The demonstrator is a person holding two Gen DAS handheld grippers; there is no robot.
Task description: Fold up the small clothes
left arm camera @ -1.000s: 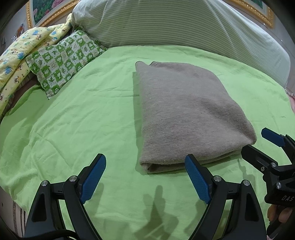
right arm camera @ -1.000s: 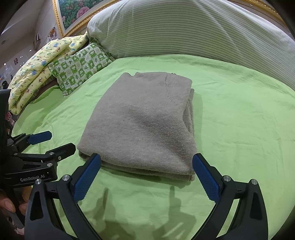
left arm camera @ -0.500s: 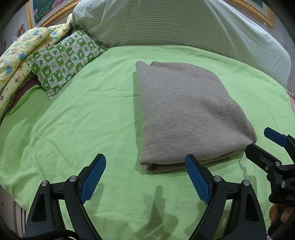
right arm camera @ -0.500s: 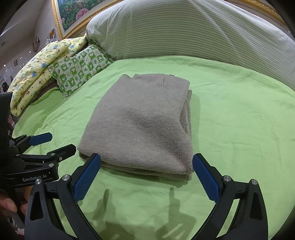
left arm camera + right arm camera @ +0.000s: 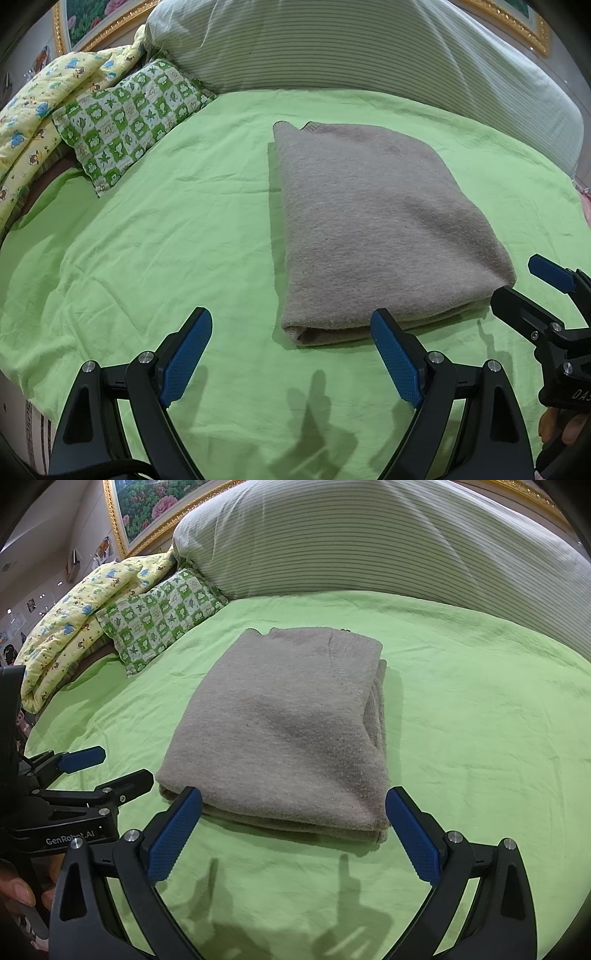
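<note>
Landmark is the grey sweater [image 5: 384,229]: folded into a flat rectangle, lying on the green sheet [image 5: 166,240], roughly mid-bed.

Far left of the sweater: yellow quilt [image 5: 40,110], then the green checked pillow [image 5: 129,118]. Both well apart from it. Striped bolster [image 5: 369,48] runs behind it.

Your left gripper [image 5: 291,354]: released, jaws spread wide, nothing between them. It sits just short of the sweater's near-left corner, with its right finger almost at the near fold edge and its left finger over bare sheet.

Your right gripper [image 5: 295,830]: also released and empty, hovering just in front of the sweater's near edge. Its jaws roughly bracket that edge's full width.

Key relation: the sweater lies straight ahead of both grippers, long axis running away from you toward the bolster. Rolled fold faces you; layered open edges show on its right side. Right gripper is better centred on it; left is offset to the left.

My read: folding looks about done. Any further fold would mean pinching the near corners.
</note>
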